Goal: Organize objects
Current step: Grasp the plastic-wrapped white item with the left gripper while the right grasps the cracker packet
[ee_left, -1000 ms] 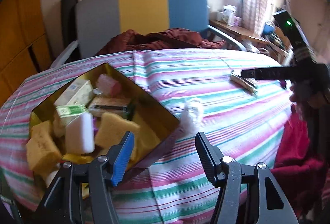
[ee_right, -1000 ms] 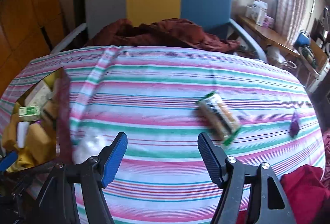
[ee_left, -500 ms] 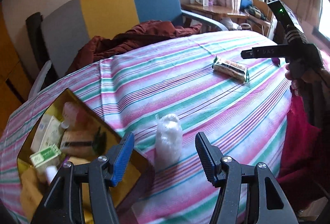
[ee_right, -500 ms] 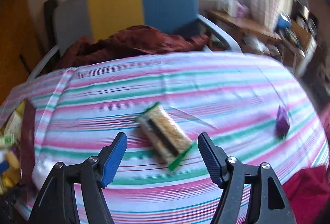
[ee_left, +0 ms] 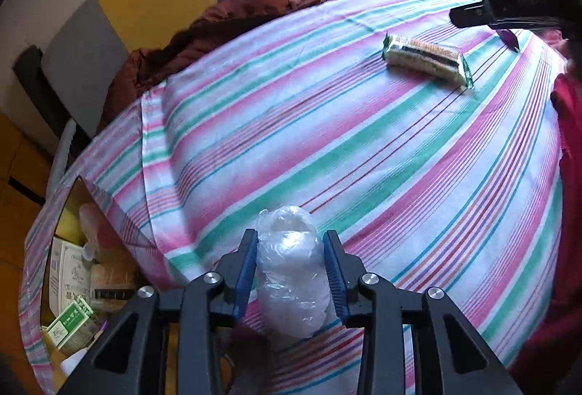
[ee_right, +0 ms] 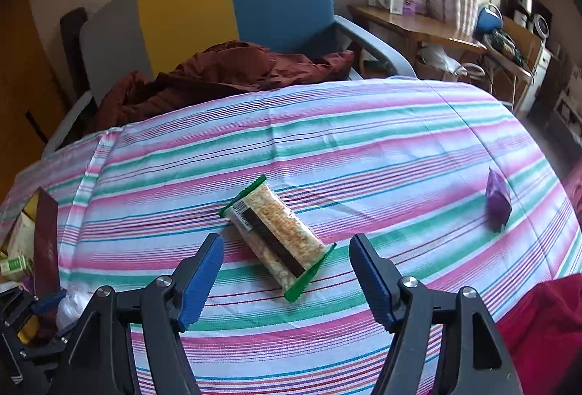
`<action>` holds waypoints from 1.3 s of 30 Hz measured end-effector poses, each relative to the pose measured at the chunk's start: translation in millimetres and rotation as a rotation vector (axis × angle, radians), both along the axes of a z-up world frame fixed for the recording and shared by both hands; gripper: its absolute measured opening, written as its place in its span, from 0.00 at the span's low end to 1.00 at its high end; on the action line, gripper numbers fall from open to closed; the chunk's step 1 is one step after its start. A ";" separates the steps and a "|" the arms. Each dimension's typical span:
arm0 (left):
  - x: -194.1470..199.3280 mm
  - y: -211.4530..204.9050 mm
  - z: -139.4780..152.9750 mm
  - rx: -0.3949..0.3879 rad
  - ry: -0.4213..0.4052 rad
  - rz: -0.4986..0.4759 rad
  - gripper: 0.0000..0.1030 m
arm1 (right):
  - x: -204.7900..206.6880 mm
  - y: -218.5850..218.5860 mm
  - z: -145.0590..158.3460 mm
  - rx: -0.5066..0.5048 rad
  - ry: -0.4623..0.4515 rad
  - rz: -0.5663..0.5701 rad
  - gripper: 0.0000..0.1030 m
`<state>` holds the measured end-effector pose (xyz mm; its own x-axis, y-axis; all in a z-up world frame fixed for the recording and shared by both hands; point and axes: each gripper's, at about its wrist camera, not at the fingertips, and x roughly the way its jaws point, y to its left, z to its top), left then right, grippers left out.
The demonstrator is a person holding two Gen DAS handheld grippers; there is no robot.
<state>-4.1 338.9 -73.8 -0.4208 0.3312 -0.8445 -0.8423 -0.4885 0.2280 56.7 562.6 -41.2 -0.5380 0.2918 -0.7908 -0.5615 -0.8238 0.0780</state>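
Observation:
My left gripper point(ee_left: 291, 267) is shut on a clear plastic bag of white stuff point(ee_left: 291, 271) that rests on the striped tablecloth point(ee_left: 327, 140). A green-edged cracker packet point(ee_right: 278, 236) lies in the middle of the table, also in the left wrist view point(ee_left: 425, 60). My right gripper point(ee_right: 287, 275) is open just in front of the packet, a finger on each side of its near end. A small purple packet point(ee_right: 497, 200) lies at the right. An open box point(ee_left: 76, 271) of assorted items sits at the left edge.
A grey, yellow and blue chair point(ee_right: 218, 9) with a dark red garment point(ee_right: 218, 74) stands behind the table. A wooden desk point(ee_right: 418, 27) with clutter is at the back right. Red cloth point(ee_right: 545, 322) is at the near right.
My left gripper moved forward and closed on the plastic bag. My right gripper moved closer to the cracker packet and stays open.

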 end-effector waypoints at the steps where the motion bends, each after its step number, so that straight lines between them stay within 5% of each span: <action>1: 0.9 -0.4 0.4 0.020 -0.010 0.001 0.35 | -0.5 -0.4 -0.3 0.007 -0.003 0.000 0.70; 8: 27.8 1.8 1.6 0.173 -0.132 -0.013 0.34 | 1.1 4.0 -2.1 0.009 -0.018 -0.020 0.70; 27: 28.1 7.8 -21.6 0.235 -0.143 0.031 0.37 | 7.7 20.0 -9.5 -0.020 -0.041 -0.110 0.70; 39: 29.0 4.1 -22.4 0.268 -0.145 0.019 0.38 | -32.9 -6.5 -28.1 0.077 -0.225 0.095 0.81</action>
